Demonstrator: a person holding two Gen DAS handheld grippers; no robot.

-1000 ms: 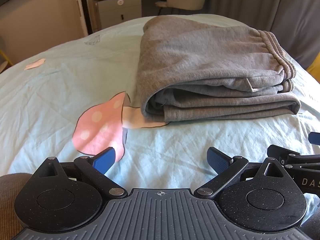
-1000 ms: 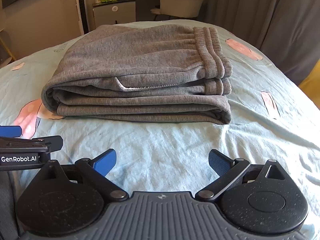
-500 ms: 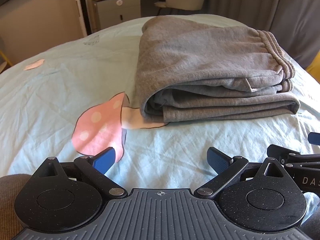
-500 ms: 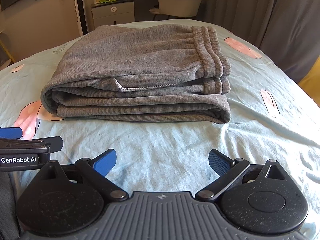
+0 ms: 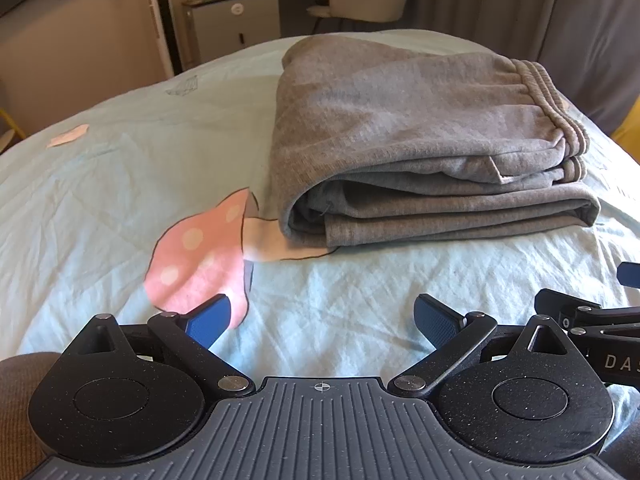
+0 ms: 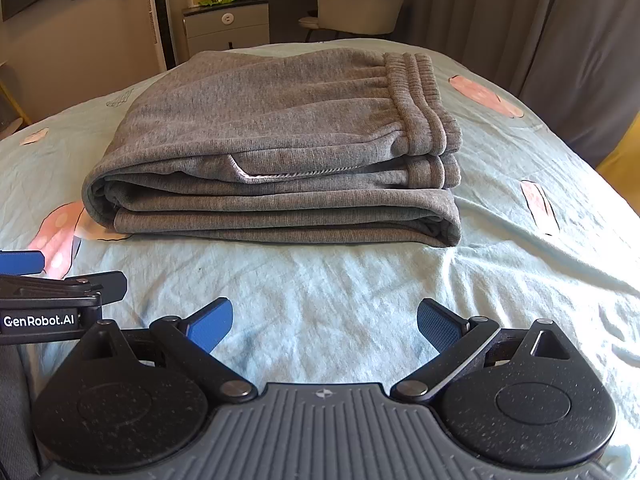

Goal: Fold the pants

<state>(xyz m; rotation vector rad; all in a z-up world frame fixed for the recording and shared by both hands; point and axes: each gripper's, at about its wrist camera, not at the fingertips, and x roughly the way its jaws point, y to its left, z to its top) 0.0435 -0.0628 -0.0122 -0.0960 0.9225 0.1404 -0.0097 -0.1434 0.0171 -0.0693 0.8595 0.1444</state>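
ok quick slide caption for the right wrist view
Folded grey pants lie on the light blue bedsheet, with the open right gripper hanging empty in front of them.

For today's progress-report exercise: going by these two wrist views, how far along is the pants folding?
Done: the grey pants lie on the bed sheet as a compact stack of layers, waistband on top at the right. In hand: nothing; the left claw and right claw are both open, short of the stack. Left: seemingly nothing, except perhaps tucking in the pocket edge poking out at the front.

A pale chair (image 6: pixel 362 6) and white cabinet (image 6: pixel 226 28) stood beyond the bed (image 6: pixel 520 240) — grey curtains (image 6: pixel 520 20) hung right.
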